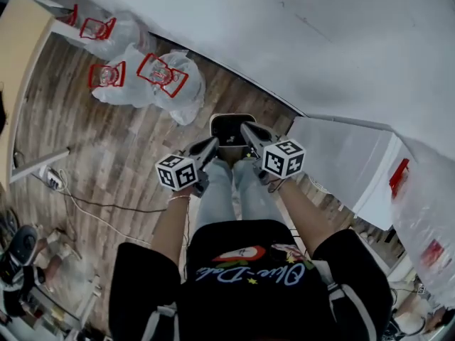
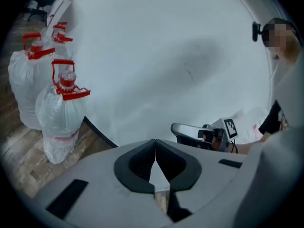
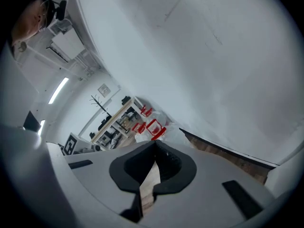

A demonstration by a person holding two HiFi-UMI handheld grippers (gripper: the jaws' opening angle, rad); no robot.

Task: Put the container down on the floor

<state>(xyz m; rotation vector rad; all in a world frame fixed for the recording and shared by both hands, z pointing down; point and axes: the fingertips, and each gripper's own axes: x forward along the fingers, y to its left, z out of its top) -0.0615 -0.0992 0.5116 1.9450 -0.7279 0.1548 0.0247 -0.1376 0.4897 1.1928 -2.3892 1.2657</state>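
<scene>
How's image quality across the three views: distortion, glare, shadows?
Head view: even light, sharp, the wall base curves with the wide lens. Left gripper view: heavy fisheye, dark round border, a soft shadow on the wall, mosaic patch top right. Right gripper view: same border, ceiling light bright without flare, far shelves small and soft.

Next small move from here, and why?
Probably just draw both grippers back and stop. The container looks to be standing on the wood floor by the person's feet. The left gripper and right gripper are shut, with nothing between their jaws.
</scene>
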